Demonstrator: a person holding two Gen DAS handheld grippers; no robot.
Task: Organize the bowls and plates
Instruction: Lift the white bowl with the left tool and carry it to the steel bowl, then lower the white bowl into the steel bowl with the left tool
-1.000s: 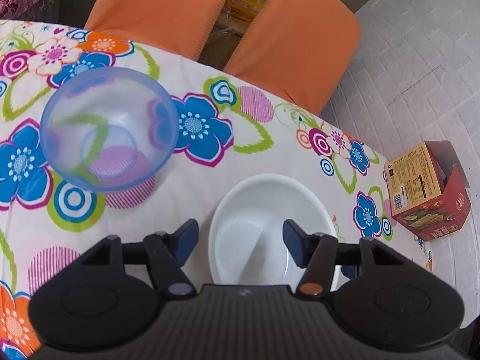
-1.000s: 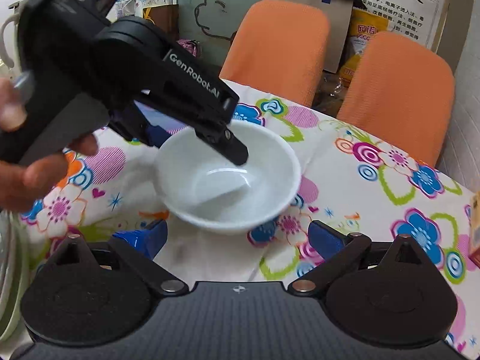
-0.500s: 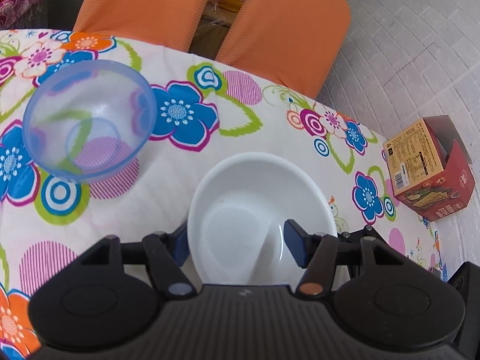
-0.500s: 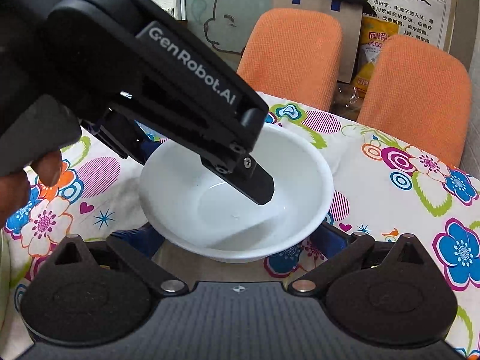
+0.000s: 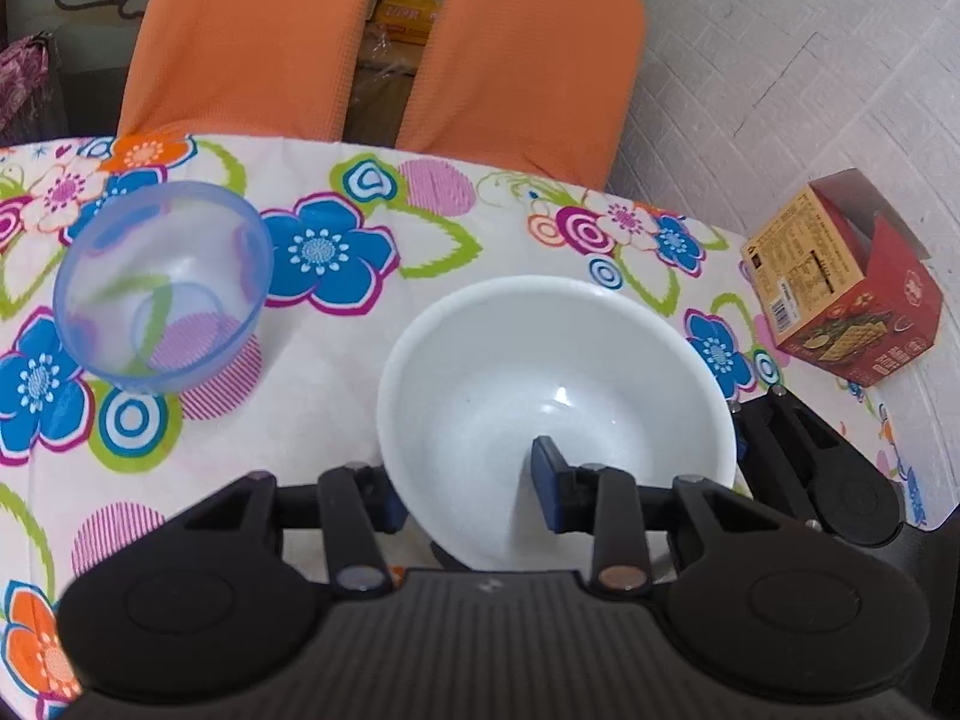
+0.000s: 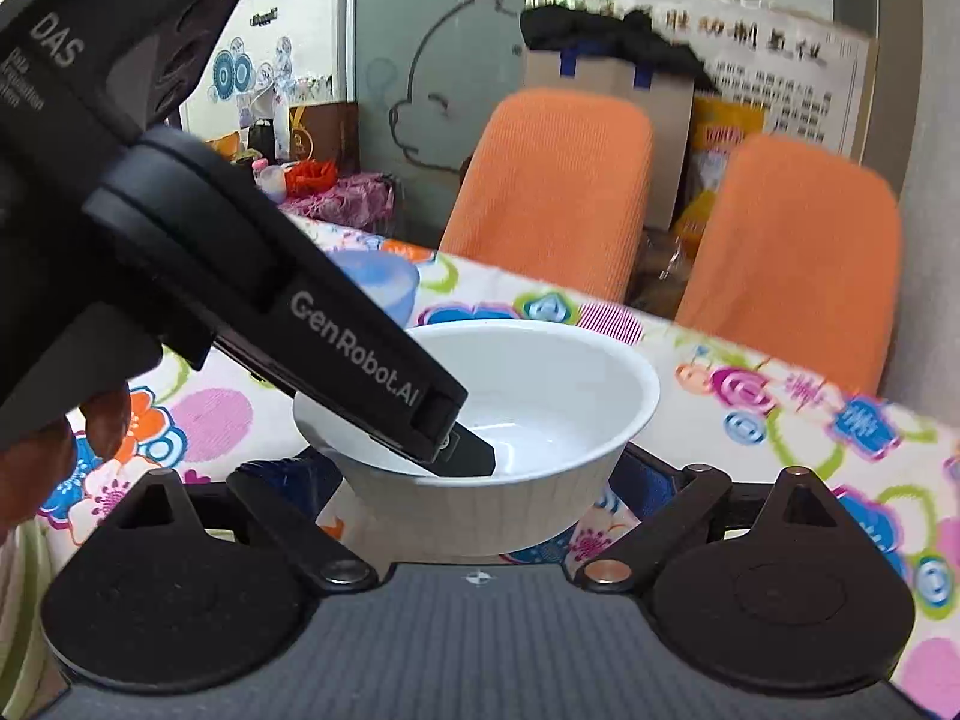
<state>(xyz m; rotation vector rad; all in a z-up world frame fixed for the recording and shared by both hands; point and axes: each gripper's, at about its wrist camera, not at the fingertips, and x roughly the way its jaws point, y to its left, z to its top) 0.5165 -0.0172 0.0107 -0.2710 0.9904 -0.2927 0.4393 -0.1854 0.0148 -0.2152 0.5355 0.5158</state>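
- The left gripper (image 5: 474, 489) pinches the near wall of the white bowl (image 5: 555, 402) at lower centre of the left wrist frame, one blue pad inside and the other outside the rim; its jaws stand narrowed on the wall.
- The right gripper (image 6: 480, 480), at lower centre of the right wrist frame, stands wide open, its blue pads flanking the bowl's (image 6: 480, 480) lower sides; whether they touch it cannot be told.
- A hand (image 6: 54, 462) at that frame's left edge holds the left gripper's body.
- Beyond, at centre left of the left wrist frame, a clear blue bowl (image 5: 159, 285) sits upright on the flowered tablecloth (image 5: 372, 360), well apart from the white one.
- A red and yellow carton (image 5: 840, 294) lies on the floor at right; two orange chairs (image 5: 384, 42) fill the top.
- Against half a second ago, the left jaws have closed in on the wall, and the white bowl sits further right in the frame.
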